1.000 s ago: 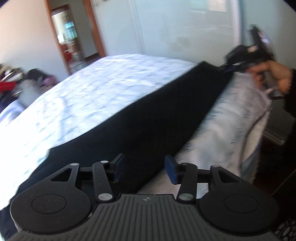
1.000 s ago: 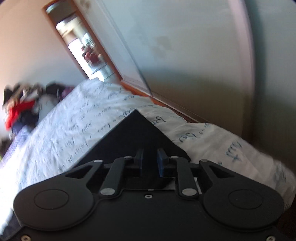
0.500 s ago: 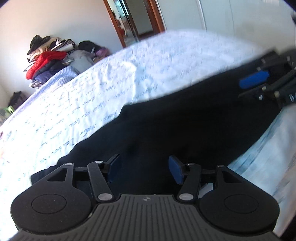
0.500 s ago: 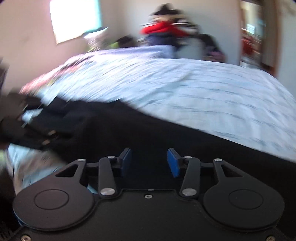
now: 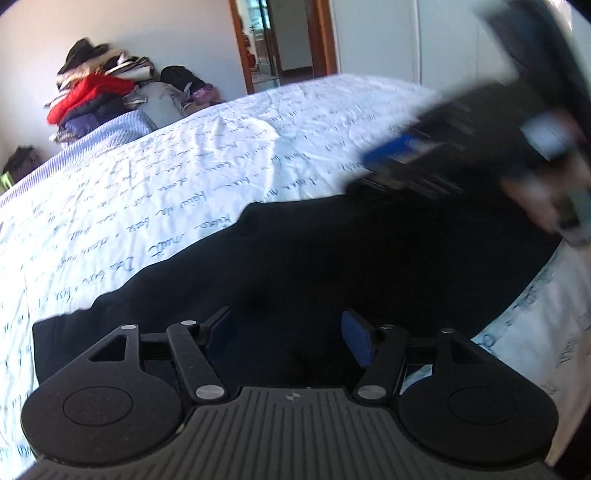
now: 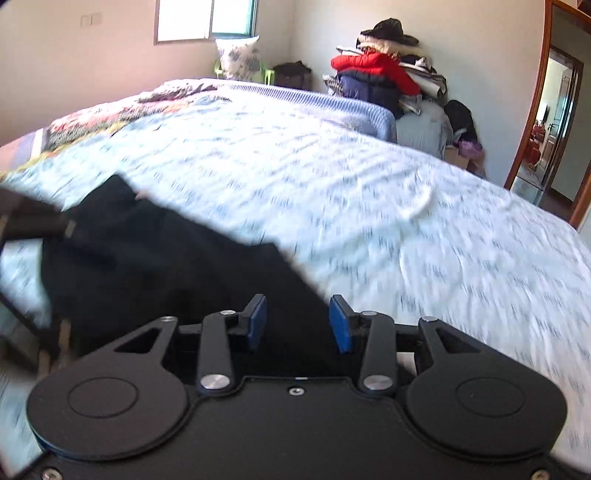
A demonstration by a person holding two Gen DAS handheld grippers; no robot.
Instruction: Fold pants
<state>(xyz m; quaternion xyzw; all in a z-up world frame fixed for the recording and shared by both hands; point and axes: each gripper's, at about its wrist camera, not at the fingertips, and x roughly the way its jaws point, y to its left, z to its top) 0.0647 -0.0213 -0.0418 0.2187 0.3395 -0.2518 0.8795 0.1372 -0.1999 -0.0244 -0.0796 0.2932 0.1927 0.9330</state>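
Note:
Black pants (image 5: 332, 258) lie across the near edge of a white sheet with script print (image 5: 184, 166). My left gripper (image 5: 288, 334) hovers low over them with its jaws opening and nothing pinched between the pads. In the right wrist view the pants (image 6: 166, 266) spread to the left. My right gripper (image 6: 298, 323) hangs above their edge, with its jaws apart and closing and nothing between them, the cloth only lying below. In the left wrist view the right gripper shows blurred at the upper right, with a blue pad (image 5: 399, 149) and a hand (image 5: 535, 199) on its handle.
A pile of clothes with a red jacket (image 5: 96, 96) (image 6: 376, 74) stands against the far wall. A wooden-framed doorway (image 5: 284, 40) (image 6: 554, 129) lies beyond the bed. A patterned quilt (image 6: 110, 114) covers the bed's far left part, under a window (image 6: 203, 18).
My right gripper let go of the pants' far corner, opened, and swung across toward the left gripper. The pants now lie doubled over and shorter. My left gripper turned and its jaws widened.

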